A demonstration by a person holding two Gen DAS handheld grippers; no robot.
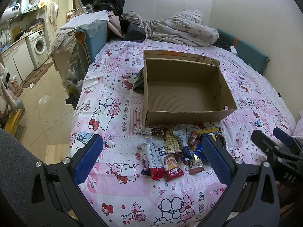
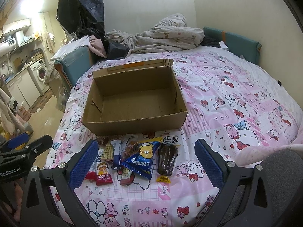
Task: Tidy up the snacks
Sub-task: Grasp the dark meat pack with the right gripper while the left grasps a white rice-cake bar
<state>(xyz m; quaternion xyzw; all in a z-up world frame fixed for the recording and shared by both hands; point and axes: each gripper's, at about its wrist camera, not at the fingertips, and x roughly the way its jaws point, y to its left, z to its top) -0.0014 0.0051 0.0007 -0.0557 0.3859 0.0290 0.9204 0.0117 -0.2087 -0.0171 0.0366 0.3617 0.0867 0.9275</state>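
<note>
An empty open cardboard box (image 1: 181, 92) (image 2: 132, 102) sits on the pink cartoon bedsheet. A pile of several wrapped snacks (image 1: 176, 147) (image 2: 132, 157) lies just in front of its near wall: a red rice-cake pack (image 1: 171, 165) (image 2: 103, 173), a blue triangular bag (image 2: 142, 157), a dark vacuum pack (image 2: 167, 158). My left gripper (image 1: 151, 155) is open, above the pile's left side. My right gripper (image 2: 144, 160) is open, above the pile; it also shows in the left wrist view (image 1: 269, 138). Neither holds anything.
A crumpled quilt (image 1: 180, 28) and clothes lie at the bed's far end by the wall. A teal headboard pad (image 2: 233, 39) stands at the far right. The bed's left edge drops to the floor, with a washing machine (image 1: 38, 44) beyond.
</note>
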